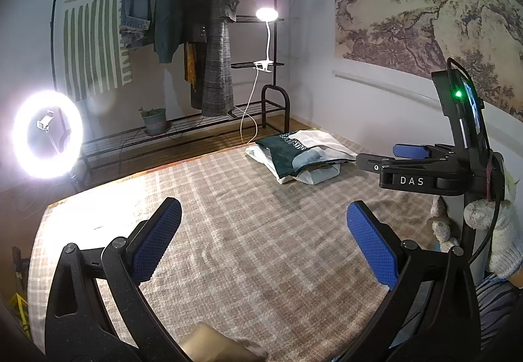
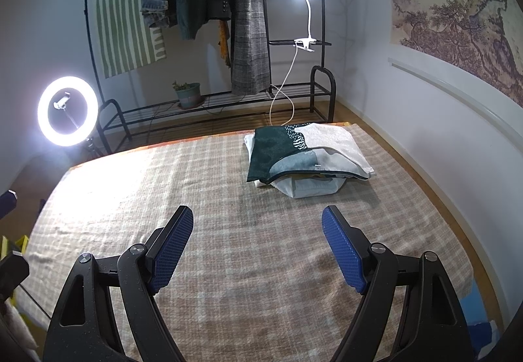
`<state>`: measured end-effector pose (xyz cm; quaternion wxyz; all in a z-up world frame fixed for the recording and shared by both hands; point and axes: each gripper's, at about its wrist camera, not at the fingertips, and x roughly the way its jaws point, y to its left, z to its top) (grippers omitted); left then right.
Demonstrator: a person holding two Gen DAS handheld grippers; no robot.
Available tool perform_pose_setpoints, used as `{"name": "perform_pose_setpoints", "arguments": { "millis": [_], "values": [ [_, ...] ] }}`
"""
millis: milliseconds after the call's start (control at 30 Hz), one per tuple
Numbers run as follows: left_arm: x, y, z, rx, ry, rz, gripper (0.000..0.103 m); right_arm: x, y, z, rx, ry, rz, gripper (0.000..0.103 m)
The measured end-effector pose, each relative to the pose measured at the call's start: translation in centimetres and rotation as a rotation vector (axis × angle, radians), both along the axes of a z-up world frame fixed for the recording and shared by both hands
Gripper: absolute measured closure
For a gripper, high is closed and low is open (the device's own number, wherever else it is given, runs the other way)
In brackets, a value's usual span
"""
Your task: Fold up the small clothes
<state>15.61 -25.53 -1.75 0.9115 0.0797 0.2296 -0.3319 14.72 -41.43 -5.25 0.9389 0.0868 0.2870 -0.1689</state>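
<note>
A stack of folded clothes [image 2: 304, 159] lies on the far right part of the tabletop [image 2: 228, 264], near its back edge and well apart from both tools. The top piece is a flat, roughly rectangular garment with a dark green printed panel, a grey-blue patch and a cream woven section, edged in dark piping; its long axis runs across the view from left to right, slightly skewed toward the near right corner. White folded cloth pokes out beneath it on the near side. The tabletop is covered with a soft checked cloth in beige and cream, lightly wrinkled. The left hand-held gripper [image 1: 264, 238] hangs above the cloth with its jaws spread wide and nothing between its blue, mesh-textured pads [image 1: 157, 238]. The right hand-held gripper [image 2: 256, 247] likewise stands wide apart and empty, aimed toward the stack; a knit-gloved hand [image 1: 497, 241] holds it.
</note>
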Motion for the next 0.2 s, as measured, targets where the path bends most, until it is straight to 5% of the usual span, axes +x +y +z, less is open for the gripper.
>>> {"name": "perform_pose_setpoints", "arguments": {
  "millis": [200],
  "values": [
    [0.32, 0.43, -0.17, -0.001, -0.006, -0.002, 0.0, 0.04, -0.13, -0.08, 0.001, 0.001, 0.003, 0.022]
  ]
}}
